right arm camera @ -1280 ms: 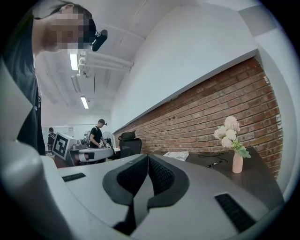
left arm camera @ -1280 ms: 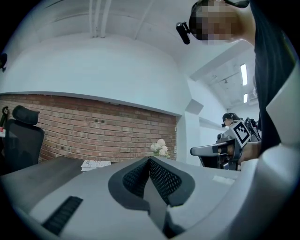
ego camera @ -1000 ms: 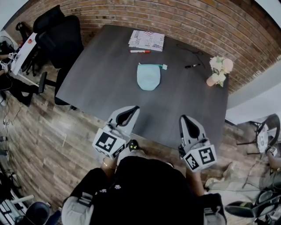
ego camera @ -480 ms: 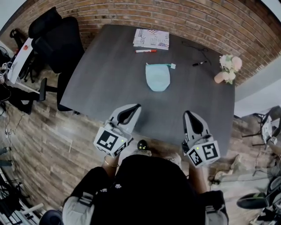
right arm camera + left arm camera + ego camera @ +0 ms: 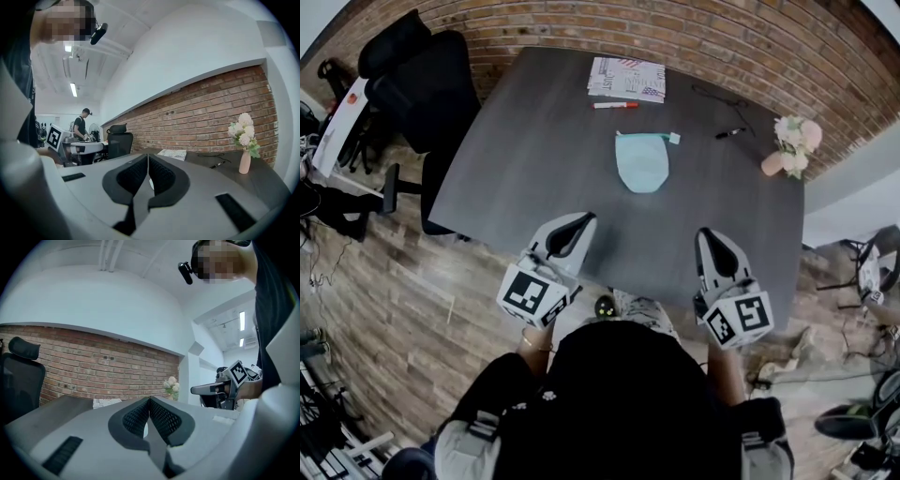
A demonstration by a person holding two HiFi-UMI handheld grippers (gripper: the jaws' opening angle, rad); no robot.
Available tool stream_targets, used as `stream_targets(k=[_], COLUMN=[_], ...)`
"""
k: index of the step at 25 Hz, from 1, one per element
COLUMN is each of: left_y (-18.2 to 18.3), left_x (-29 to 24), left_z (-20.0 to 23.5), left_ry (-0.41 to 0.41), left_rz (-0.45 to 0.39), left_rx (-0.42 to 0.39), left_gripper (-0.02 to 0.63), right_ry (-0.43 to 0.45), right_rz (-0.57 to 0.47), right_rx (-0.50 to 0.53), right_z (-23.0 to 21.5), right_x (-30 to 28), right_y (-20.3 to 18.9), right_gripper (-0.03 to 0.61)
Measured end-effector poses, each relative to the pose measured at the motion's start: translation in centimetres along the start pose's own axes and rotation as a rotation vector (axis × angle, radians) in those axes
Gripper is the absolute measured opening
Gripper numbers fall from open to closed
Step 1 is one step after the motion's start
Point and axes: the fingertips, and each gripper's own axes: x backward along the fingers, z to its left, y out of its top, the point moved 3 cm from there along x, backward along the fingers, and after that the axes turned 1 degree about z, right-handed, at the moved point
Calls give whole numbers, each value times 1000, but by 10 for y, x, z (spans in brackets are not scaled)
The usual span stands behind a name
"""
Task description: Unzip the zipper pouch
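Pale blue pouch [image 5: 641, 161] lies flat mid-table [image 5: 534, 169], zipper edge away from the person and well ahead of both claws. Left claw [image 5: 584, 219] and right claw [image 5: 705, 233] are closed and empty. Pouch is likely light, limp fabric: pin one corner, pinch the small tab [image 5: 674, 138].

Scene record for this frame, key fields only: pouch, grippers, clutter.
table: dark
pouch: light blue, flat, mid-table, untouched
zipper: along far edge, pull at right end, looks closed
left hand-held gripper: shut, empty, at near edge, short of pouch
right hand-held gripper: shut, empty, at near edge
clutter: papers, red marker, pen, vase, far side
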Motion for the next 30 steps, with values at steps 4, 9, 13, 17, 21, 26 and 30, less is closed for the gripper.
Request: stream_targets(k=[4,9,13,17,21,26,30], left_y=[-4,-8,-9,-15,-22,-34,-42], left_x=[0,-11,-19,-34,-56,-85,-104], left_z=[12,32,49,73,88,106,121], left_ry=[21,33,38,39,13,-22,-50], left_rz=[24,42,65,87,110,142,156], left_rx=[0,13,16,33,53,63,73], left_gripper=[5,5,5,5,5,5,5], right_ry=[-8,-5,-18,-18,-33,-52,-63], right_rz=[-4,-7,1,33,44,94,136], right_rx=[15,26,20,1,3,-8,-24], right_z=[-6,-19,-32,-44,-60,-82,-94], right_x=[-15,-44,-66,-95,-122,-159,-183], right_y=[0,4,6,2,1,-13,-24], right_gripper=[11,17,18,32,34,43,51])
